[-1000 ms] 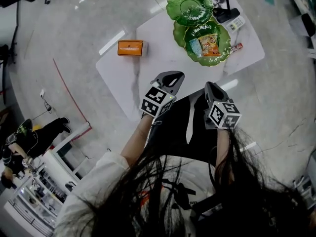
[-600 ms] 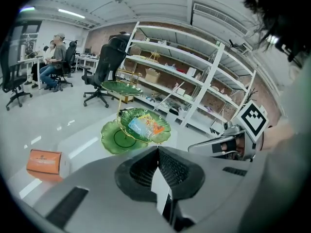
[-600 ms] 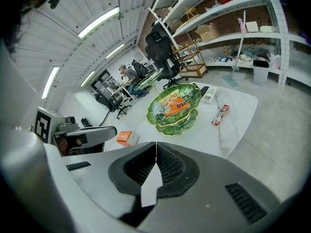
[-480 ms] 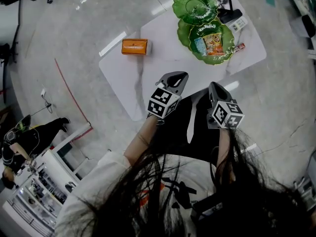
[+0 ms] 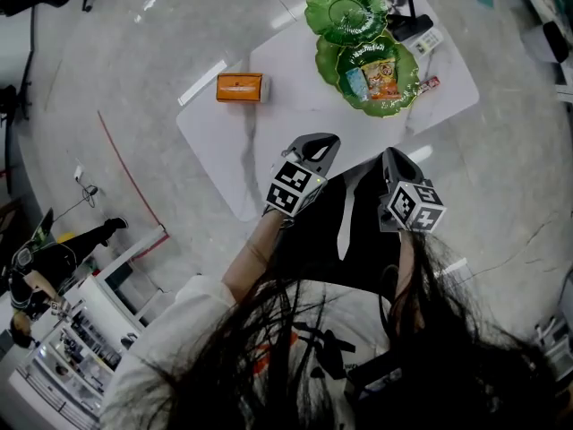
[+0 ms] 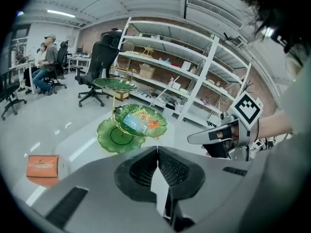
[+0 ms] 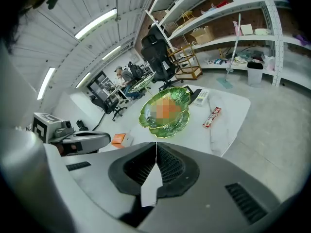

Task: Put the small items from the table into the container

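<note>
Table (image 5: 286,97): same place as a second ago, bar a slight drift of the head view; nothing added, nothing lifted off.
Tray (image 5: 398,106): green, leaf-shaped, tiered, at the far right of the table; unmoved; taken to be the container.
Left gripper (image 5: 325,141): fingers pressed together with nothing between them; tilted down at the near edge of the table, same spot as before, well apart from every item. Idle, so no step under way on this side.
Right gripper (image 5: 390,155): fingers likewise together and empty; beside the left one at the near edge, short of the tray; no real shift. Must open before any pick.
Box (image 5: 238,87): orange, alone at the left of the table, well apart from the tray; untouched and in the same place. Probably the left gripper's job, being on its side.
Packets (image 5: 374,74): already lying in the tray's lower dish, as before; that part of the task judged done.
Remote (image 5: 431,41): (or something like it, white with keys) on the table just beyond the tray; unmoved, still outside the container.
Bar (image 5: 428,83): red and thin, on the table just right of the tray's rim; unmoved. Nearest loose item to the right gripper, so a likely next pick; task judged only partly done.
</note>
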A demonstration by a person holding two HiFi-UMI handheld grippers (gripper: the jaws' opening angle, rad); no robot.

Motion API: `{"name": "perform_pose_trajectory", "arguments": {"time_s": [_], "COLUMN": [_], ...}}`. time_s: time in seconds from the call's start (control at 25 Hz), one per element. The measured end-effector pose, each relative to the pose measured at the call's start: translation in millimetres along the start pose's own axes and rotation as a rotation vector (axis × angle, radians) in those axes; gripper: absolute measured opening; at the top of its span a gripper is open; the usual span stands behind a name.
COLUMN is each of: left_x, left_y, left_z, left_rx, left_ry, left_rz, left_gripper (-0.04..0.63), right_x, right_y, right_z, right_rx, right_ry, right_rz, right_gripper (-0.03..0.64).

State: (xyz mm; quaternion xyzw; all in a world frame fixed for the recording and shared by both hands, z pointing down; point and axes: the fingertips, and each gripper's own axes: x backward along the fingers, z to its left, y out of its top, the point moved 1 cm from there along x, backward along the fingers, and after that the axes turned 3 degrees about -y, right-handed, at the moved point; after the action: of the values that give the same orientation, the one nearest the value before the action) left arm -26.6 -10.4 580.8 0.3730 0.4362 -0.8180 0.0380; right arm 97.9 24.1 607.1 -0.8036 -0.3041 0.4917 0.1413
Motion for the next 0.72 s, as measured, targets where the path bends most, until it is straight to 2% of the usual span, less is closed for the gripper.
{"name": "perform_pose_trajectory", "arguments": {"time_s": [0.32, 0.72], "left_x": [-26.6, -55.8], "left_y": [-11.2, -22.6], "left_z": [-1.2, 9.1], "left_rx": [0.019, 0.057], "left_ry": [-0.006, 0.040], "left_rz": [0.050, 0.085], "left_gripper": [0.011, 0.011], "right_x": [-15.9, -55.4], "right_y": [14.7, 48.0], "right_z": [-49.6, -124.0], "right_rx": [0.023, 0.029], "right_ry": [-0.041, -0.093], "right_rz": [0.019, 0.056], "right_gripper": [0.015, 0.017]}}
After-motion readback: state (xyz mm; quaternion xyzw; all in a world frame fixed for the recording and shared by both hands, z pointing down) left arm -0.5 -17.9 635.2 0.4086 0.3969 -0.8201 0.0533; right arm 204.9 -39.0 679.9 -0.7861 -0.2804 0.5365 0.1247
